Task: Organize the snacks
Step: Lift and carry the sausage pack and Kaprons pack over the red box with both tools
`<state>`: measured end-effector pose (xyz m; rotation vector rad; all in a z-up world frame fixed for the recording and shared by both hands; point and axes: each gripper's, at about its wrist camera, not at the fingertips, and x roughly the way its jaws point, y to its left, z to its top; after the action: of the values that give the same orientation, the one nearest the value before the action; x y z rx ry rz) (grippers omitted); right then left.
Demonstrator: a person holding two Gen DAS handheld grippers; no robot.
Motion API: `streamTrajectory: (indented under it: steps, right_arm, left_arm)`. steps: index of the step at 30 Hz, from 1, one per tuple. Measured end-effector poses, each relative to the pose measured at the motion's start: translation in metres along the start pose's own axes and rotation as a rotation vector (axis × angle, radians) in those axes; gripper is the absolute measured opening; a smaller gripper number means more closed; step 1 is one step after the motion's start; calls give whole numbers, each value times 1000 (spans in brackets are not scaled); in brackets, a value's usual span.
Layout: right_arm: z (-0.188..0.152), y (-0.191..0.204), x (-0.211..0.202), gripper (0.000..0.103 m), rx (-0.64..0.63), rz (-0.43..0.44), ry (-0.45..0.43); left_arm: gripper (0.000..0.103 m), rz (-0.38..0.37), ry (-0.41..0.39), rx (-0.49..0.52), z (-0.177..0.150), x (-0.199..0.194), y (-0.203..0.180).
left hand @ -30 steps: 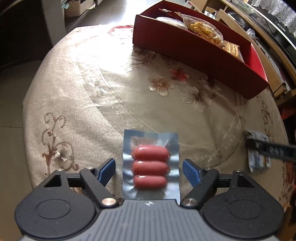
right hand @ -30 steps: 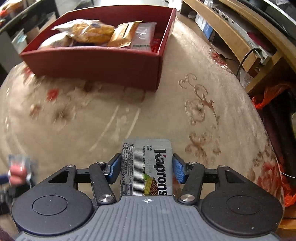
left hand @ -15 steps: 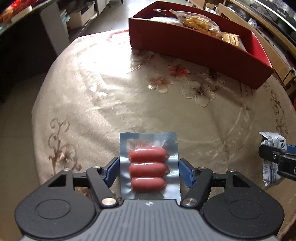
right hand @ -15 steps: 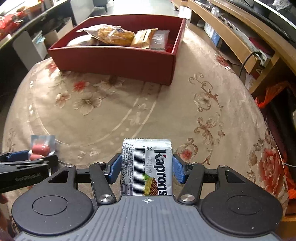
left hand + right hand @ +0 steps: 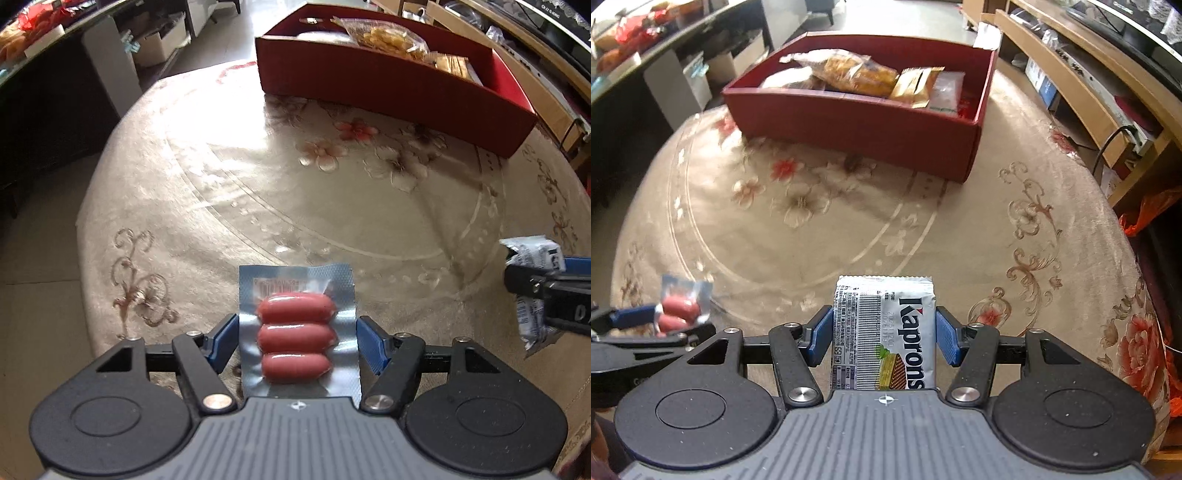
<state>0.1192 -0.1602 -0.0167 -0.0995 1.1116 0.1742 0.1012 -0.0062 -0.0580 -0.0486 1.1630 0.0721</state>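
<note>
Both grippers are carrying snacks, the left gripper [image 5: 297, 334] clamping a sausage pack [image 5: 295, 332], the right gripper [image 5: 884, 338] a Kaprons wafer packet [image 5: 884, 332], next needing transport into the far red box [image 5: 857, 125].

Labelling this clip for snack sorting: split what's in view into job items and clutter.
Job: sausage pack in left gripper; Kaprons wafer pack in right gripper; red box holding snack bags.
Clutter: wooden shelf, orange bag, floral tablecloth.

A red box [image 5: 857, 125] sits on the floral-clothed table [image 5: 1015, 236].
</note>
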Motion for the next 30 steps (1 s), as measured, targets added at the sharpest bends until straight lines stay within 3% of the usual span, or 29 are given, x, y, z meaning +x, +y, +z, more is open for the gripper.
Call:
streamTrajectory:
  steps: [3, 5, 7, 10, 14, 16, 18, 22, 30]
  right_arm:
    - [-3, 4, 7, 65, -23, -3, 28]
    - [-4, 6, 12, 66, -36, -4, 48]
    - [-6, 8, 17, 67, -46, -8, 65]
    - [-11, 10, 21, 67, -66, -15, 78]
    - [-13, 10, 23, 68, -63, -16, 84]
    - [-13, 11, 23, 65, -68, -19, 82]
    - [-13, 13, 22, 65, -75, -24, 82]
    - [-16, 20, 16, 64, -97, -45, 69]
    - [-15, 16, -25, 64, -19, 2, -51]
  left_arm:
    - [68, -7, 0, -8, 2, 2, 2]
    - [76, -16, 4, -12, 2, 4, 4]
    - [91, 2, 7, -14, 0, 9, 3]
    - [97, 21, -6, -25, -3, 12, 4]
    - [88, 12, -13, -18, -6, 8, 3]
    - [73, -1, -17, -8, -8, 4, 1]
    - [66, -2, -15, 1, -9, -1, -1]
    - [65, 7, 6, -11, -10, -6, 0]
    - [65, -1, -60, -13, -1, -42, 6]
